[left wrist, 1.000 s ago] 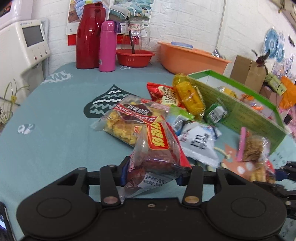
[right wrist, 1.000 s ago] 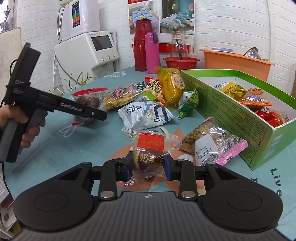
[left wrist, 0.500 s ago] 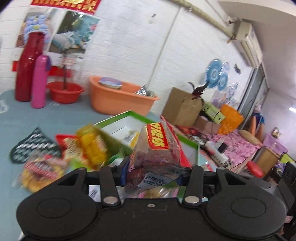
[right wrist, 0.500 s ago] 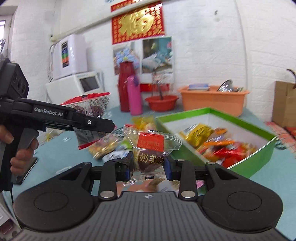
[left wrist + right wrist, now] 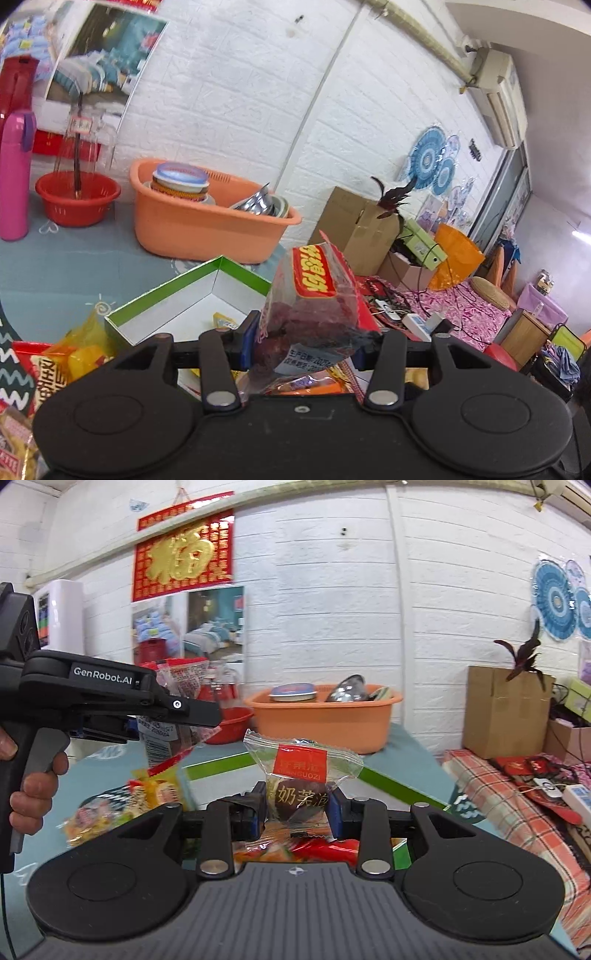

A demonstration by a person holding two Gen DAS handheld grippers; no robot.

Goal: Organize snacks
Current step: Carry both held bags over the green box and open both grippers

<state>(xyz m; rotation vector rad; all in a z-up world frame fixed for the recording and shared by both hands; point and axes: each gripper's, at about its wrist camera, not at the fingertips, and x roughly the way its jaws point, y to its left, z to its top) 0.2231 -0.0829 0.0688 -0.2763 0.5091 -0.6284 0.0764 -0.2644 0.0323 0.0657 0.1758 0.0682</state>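
Both grippers are loaded and held above the table.

Left gripper [image 5: 304, 345]: jaws about half apart, pads pressed on a clear bag of dark red fruit [image 5: 314, 314] with a red-and-yellow label. The bag is held upright, over the near corner of the green box [image 5: 166, 291]. The same gripper and bag [image 5: 173, 716] are seen at the left of the right wrist view, with the person's hand [image 5: 33, 779] on the grip.

Right gripper [image 5: 297, 806]: jaws narrow, clamped on a small clear packet [image 5: 301, 775] with a red label and a dark round sweet inside. It is carried in front of the box's green rim [image 5: 388, 781].

Progress, as judged: partly done. Some packets are already seen inside the box: a yellow one [image 5: 223, 321] on its white floor, and red and orange wrappers [image 5: 317, 847] below the right jaws. Left to do: both held items are not yet released into the box. Loose snacks are still lying on the teal tablecloth [image 5: 74, 269] outside the box, among them a yellow bag [image 5: 86, 354] and a mixed packet [image 5: 98, 816]. How many remain cannot be told; most of the table is hidden by the grippers.
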